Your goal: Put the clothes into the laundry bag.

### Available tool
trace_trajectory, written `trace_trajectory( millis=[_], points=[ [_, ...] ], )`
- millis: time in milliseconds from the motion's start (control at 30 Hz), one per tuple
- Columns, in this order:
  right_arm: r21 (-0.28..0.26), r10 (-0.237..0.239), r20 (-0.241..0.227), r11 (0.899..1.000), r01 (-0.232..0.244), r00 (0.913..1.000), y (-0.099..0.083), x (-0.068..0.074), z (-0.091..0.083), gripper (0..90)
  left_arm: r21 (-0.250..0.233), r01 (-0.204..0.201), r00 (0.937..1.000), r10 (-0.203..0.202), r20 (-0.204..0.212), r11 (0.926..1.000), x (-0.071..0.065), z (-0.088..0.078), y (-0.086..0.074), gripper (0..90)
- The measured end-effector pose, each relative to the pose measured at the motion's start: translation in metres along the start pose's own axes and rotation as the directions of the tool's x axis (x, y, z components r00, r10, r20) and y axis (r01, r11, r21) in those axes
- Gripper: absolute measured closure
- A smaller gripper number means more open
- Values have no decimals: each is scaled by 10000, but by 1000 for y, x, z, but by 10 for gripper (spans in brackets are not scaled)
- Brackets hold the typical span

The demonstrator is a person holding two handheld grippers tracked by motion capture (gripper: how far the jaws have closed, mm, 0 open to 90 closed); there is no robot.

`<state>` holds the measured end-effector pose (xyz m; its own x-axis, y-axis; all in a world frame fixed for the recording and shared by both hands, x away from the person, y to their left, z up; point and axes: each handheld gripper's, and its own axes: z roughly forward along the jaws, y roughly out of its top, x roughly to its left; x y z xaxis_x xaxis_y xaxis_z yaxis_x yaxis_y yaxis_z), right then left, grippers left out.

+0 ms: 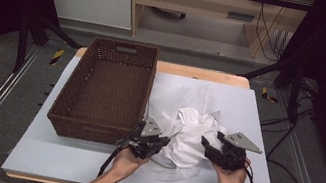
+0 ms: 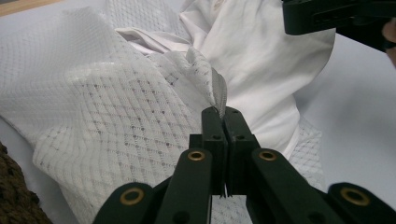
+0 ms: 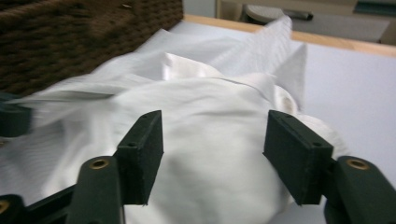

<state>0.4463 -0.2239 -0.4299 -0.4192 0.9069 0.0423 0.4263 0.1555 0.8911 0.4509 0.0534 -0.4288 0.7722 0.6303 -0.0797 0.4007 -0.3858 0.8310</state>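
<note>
A crumpled white garment (image 1: pixel 192 129) lies on the pale table, partly plain cloth and partly mesh-patterned fabric (image 2: pixel 116 116). My left gripper (image 1: pixel 161 141) sits at the garment's left side, its jaws shut on a fold of the mesh fabric (image 2: pixel 219 95). My right gripper (image 1: pixel 206 145) is at the garment's right side. Its jaws stand open around the plain white bulge (image 3: pixel 210 140), one finger (image 3: pixel 142 154) on each flank. The right gripper (image 2: pixel 336 18) also appears at the top right of the left gripper view.
A dark brown wicker basket (image 1: pixel 65 115) stands left of the garment, with nothing seen inside it; its wall (image 3: pixel 70 37) rises beside the cloth. The wooden table edge (image 1: pixel 195 72) runs along the back. Cables trail from both grippers toward the front edge.
</note>
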Motion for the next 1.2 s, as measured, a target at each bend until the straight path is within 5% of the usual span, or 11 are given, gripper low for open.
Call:
trace_trajectory(
  millis=[100,267,433,500,600,767,833,933,1100,1200],
  points=[
    [533,89,-11,9985,-89,10000,-7,-8,12,394,23,2,10000,-2,15,10000,0,1,0,884],
    [816,-143,-315,9965,169,9994,-8,-6,16,816,57,80,10000,-80,-15,10000,3,2,-1,884],
    [435,-333,-752,9984,366,9966,-5,2,5,848,-6,244,9997,-244,27,9997,4,1,0,884],
    [76,-561,-1385,9983,577,9888,-2,11,-2,847,-61,312,9995,-312,61,9995,5,0,1,884],
    [-291,-878,-2483,9961,832,9647,1,29,-10,845,-178,353,9994,-352,73,9992,4,-4,3,884],
    [208,-1377,-3482,9878,1545,9272,-6,63,5,844,-522,329,9994,-325,83,9981,2,-12,10,885],
    [588,-1695,-3334,9781,1998,9274,-10,74,18,844,-661,333,9994,-325,130,9973,1,-16,13,885],
    [1131,-1586,-3080,9729,2016,9381,-11,80,38,843,-712,309,9994,-298,164,9970,-1,-19,15,885],
    [1302,-1029,-1687,9835,1256,9803,-13,75,62,836,-333,203,9998,-200,85,9992,-2,-12,9,885],
    [1129,-1066,-1586,9857,1253,9816,-15,75,66,816,-66,178,9998,-177,87,9998,0,-6,3,885]
  ],
)
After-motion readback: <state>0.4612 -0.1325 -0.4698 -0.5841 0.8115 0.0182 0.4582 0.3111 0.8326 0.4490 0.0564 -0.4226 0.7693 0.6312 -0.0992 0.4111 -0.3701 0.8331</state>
